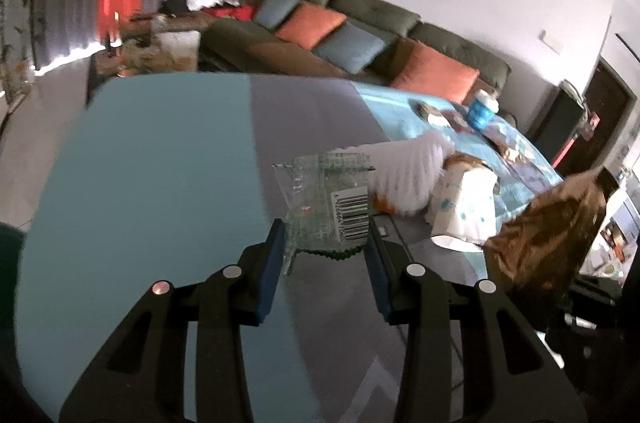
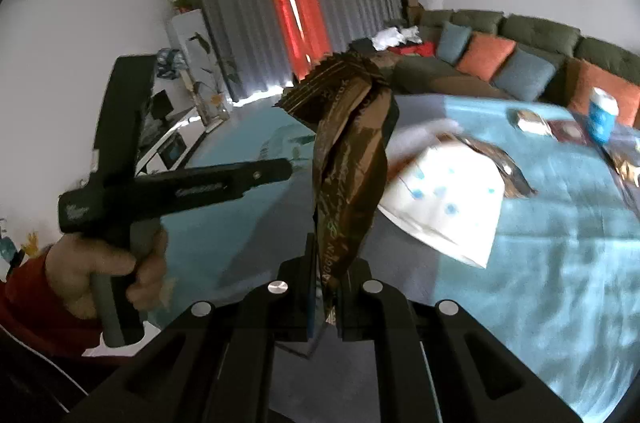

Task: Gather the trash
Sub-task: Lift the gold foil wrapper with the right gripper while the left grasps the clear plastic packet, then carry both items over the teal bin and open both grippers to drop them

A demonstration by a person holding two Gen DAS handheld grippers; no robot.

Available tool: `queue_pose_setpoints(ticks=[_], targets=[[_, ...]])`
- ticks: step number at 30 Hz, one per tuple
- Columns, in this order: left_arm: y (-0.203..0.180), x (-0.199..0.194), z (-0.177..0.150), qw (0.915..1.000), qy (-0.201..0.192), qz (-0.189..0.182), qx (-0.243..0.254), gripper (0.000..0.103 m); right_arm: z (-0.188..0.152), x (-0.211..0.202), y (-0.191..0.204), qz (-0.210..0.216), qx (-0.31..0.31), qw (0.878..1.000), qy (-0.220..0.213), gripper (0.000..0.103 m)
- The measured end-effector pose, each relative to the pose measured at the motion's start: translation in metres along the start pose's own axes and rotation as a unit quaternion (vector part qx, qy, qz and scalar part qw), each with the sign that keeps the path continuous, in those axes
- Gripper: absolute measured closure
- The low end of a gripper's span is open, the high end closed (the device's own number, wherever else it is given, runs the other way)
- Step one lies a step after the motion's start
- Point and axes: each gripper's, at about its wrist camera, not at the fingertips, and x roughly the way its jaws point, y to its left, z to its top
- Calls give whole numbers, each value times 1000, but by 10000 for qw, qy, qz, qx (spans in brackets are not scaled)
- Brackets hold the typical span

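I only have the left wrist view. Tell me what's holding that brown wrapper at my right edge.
Observer: The right claw is shut on the brown wrapper, which sticks up out of its jaws.
Operator: Report what's behind my left claw, where my camera can't look.
Observer: A hand in a red sleeve grips its handle.
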Motion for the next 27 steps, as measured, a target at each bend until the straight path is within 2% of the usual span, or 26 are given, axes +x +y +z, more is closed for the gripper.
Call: queue_pose_setpoints(ticks=[7, 13, 18, 27], targets=[[39, -59, -6, 9977, -471, 440, -210, 64, 26, 12, 29, 241, -450, 9985, -189, 97], [80, -108, -13, 9915, -811, 930, -415, 64, 49, 34, 60, 610, -800, 9946, -241, 97], [118, -145, -22, 9830, -989, 1401, -663, 64, 69, 59, 90, 1005, -1077, 9889, -185, 97], [188, -205, -42, 9618, -1119, 2233, -1120, 64, 95, 106, 157, 1687, -1587, 9726, 188, 97]])
